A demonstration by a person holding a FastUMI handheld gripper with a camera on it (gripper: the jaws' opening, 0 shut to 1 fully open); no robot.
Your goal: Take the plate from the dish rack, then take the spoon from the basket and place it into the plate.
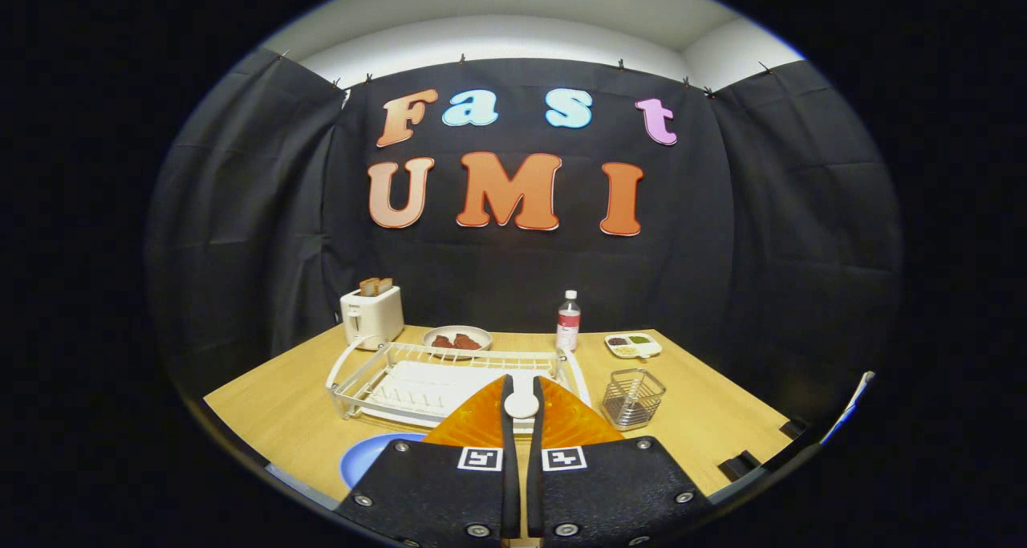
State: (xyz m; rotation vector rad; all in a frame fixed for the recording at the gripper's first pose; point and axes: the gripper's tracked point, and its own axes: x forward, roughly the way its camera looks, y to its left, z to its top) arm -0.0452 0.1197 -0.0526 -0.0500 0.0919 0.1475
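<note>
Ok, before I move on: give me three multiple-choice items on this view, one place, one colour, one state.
1. The basket stands: A inside the dish rack; B on the table beside the dish rack; C on the floor.
2. The plate by the fingers is: A white; B blue; C green.
3. The fingers are: A wide open; B shut on the spoon; C shut on the plate.
Answers: B, it sits next to the rack; B, its rim shows blue; B, both press the spoon's white end.
</note>
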